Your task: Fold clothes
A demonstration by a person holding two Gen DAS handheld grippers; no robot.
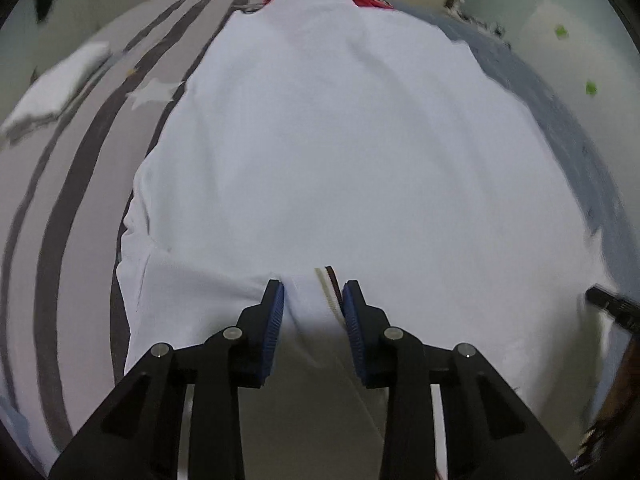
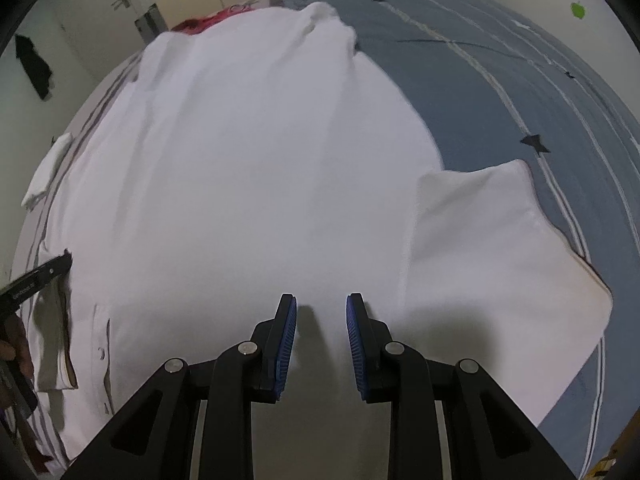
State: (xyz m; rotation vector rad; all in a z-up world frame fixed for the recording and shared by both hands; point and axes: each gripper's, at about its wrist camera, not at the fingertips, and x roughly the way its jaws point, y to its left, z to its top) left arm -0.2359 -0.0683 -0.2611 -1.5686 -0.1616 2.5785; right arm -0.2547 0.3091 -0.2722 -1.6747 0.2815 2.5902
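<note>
Since the white polo shirt [image 1: 320,152] spread on the striped bed [image 1: 52,208] looks soft and limp, the collar edge seems the surest hold; left gripper [image 1: 313,300] stands apart astride it. From the right wrist, right gripper [image 2: 321,312] gapes near the sleeve [image 2: 500,240]; the hem is blurred.

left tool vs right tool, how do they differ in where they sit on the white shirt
The left tool sits at the collar end of the white shirt, its jaws open around the striped collar trim. The right tool sits over plain white cloth beside the spread sleeve, with nothing visibly between its jaws. Both are open, with blue pads and black arms.
</note>
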